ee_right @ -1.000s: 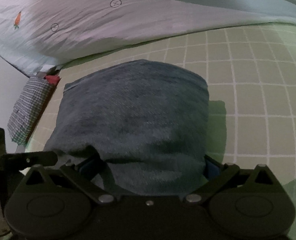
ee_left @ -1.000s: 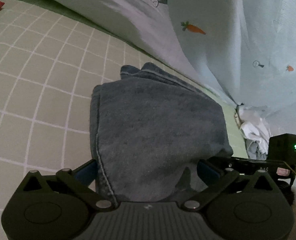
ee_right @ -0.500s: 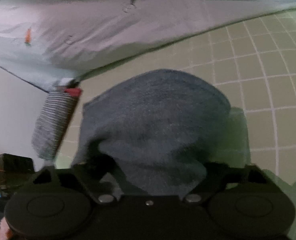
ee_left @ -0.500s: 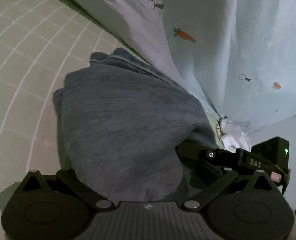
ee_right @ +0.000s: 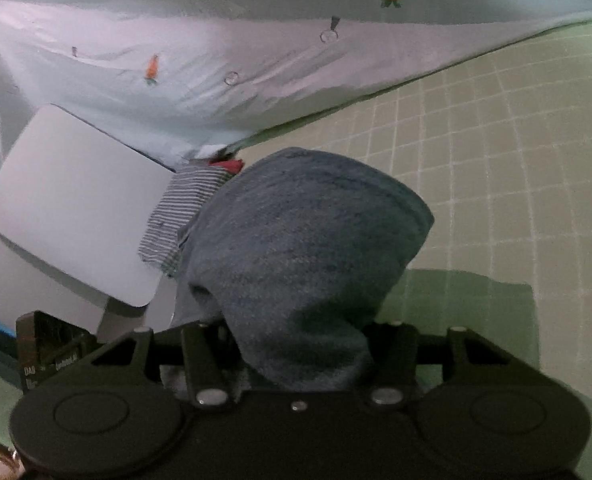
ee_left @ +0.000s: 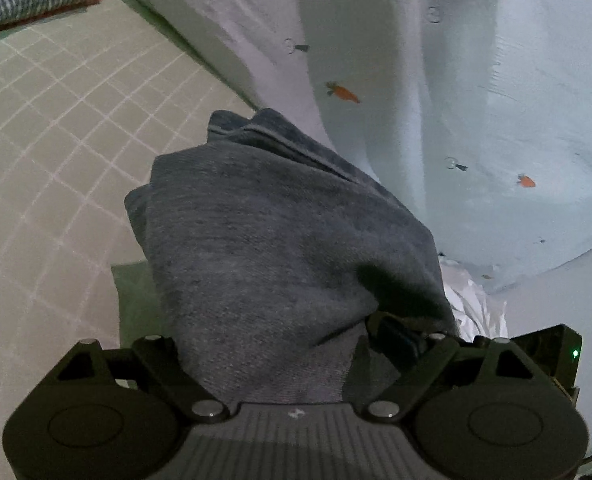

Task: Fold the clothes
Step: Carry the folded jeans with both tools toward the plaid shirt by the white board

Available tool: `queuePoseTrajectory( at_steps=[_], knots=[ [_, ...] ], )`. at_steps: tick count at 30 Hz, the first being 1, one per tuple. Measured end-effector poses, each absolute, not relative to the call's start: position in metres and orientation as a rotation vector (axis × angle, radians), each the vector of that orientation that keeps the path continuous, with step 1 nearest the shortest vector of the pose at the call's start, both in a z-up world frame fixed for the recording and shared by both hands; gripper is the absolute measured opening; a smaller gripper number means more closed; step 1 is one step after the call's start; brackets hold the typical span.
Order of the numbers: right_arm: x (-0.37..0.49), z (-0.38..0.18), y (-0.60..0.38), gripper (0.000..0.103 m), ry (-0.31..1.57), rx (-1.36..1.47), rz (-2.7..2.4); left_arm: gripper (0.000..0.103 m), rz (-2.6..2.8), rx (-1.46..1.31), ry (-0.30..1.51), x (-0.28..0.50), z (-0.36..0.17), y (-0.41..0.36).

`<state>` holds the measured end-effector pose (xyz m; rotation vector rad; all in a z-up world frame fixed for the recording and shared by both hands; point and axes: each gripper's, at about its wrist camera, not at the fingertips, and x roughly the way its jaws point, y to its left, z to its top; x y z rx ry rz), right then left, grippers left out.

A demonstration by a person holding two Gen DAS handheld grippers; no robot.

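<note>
Between both claws hangs the folded jeans (ee_left: 280, 248), carried as one bundle above the bed (ee_left: 56, 128). Left claw (ee_left: 280, 344) and right claw (ee_right: 296, 340) have just been closing, cloth between the jaws, each apparently gripping one end so the fold holds. Ahead lies a quilt (ee_right: 216, 40).

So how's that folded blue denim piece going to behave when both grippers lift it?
The denim garment probably sags rather than stays flat: it already droops in soft folds around the left gripper and right gripper. The thick layered cloth looks fairly heavy. Its coarse weave should resist slipping.
</note>
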<state>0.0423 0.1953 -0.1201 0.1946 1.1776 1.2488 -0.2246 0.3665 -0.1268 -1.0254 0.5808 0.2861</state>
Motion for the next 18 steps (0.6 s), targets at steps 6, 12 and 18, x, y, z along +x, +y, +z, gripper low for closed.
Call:
queuePoseTrajectory(
  at_steps=[6, 12, 18],
  knots=[
    [0.032, -0.098, 0.148, 0.055, 1.128, 0.204, 1.316, 0.090, 0.341, -0.990, 0.513, -0.237, -0.101, 0.312],
    [0.029, -0.092, 0.127, 0.055, 1.130, 0.225, 1.395, 0.090, 0.428, -0.978, 0.448, -0.261, -0.085, 0.276],
    [0.015, -0.087, 0.142, 0.055, 1.152, 0.190, 1.444, 0.090, 0.497, -1.031, 0.398, -0.282, -0.084, 0.281]
  ],
)
